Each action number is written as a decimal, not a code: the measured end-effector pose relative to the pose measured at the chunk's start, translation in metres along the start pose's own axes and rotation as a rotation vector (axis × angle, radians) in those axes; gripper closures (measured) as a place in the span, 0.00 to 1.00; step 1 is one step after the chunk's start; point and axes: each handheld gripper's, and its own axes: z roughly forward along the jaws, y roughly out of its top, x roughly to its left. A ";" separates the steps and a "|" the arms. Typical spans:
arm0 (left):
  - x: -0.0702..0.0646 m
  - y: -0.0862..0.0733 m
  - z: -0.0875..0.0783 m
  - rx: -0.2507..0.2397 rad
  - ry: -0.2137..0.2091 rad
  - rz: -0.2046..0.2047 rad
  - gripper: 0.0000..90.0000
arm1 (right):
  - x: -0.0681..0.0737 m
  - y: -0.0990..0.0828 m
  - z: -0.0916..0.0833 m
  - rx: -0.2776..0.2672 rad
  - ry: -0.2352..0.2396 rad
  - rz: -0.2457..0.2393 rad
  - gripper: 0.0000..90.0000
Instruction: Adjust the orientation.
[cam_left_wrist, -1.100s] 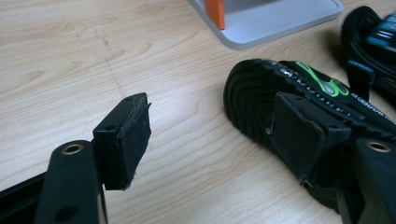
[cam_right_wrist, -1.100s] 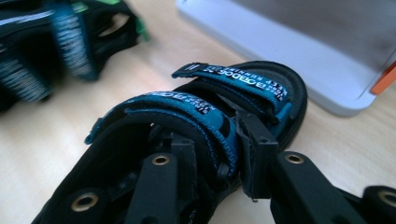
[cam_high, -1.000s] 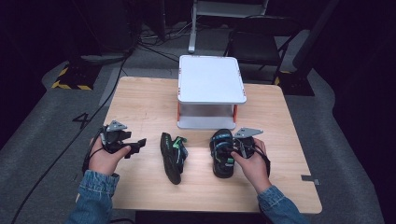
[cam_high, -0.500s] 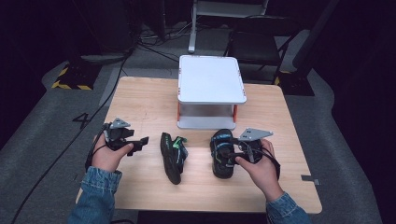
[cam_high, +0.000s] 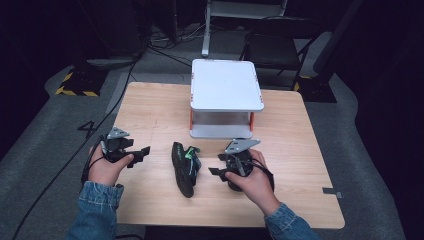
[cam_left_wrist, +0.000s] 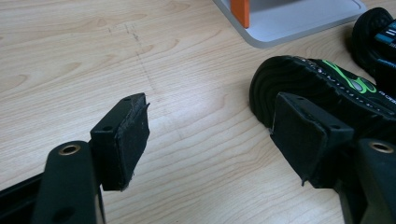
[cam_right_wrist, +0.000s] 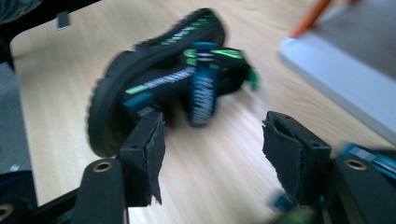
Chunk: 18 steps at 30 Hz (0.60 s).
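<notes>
Right gripper (cam_high: 216, 167) has let go. A second ago it sat at the second sandal (cam_left_wrist: 371, 25), in front of the stand's (cam_high: 226, 85) right end. Now the hand has swung left over that sandal and the jaws point at the first sandal (cam_high: 184, 167), which lies in front of the stand's left end, on its side. The jaws have just opened wide, then eased in a touch. Nothing is between them, and the right gripper view (cam_right_wrist: 212, 140) shows only bare table (cam_high: 150, 105) in the gap, with the first sandal (cam_right_wrist: 159, 79) beyond. Left gripper (cam_high: 145, 152) has hardly moved: well left of the stand, open and empty, with the sandal's end (cam_left_wrist: 327, 79) just behind one pad. Neither sandal is held, and both are on the table in front of the stand. My read: the right is lining up to grab the first sandal, and nothing is on the stand yet.
</notes>
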 end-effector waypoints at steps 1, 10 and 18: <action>0.002 0.000 -0.002 -0.001 0.001 -0.002 0.31 | 0.006 0.004 0.007 0.012 0.019 -0.013 0.46; 0.014 -0.001 -0.010 -0.034 -0.001 -0.021 0.31 | 0.036 0.020 0.051 0.066 0.111 -0.039 0.46; 0.017 0.000 -0.014 -0.050 -0.006 -0.032 0.31 | 0.044 0.032 0.058 0.076 0.154 -0.048 0.50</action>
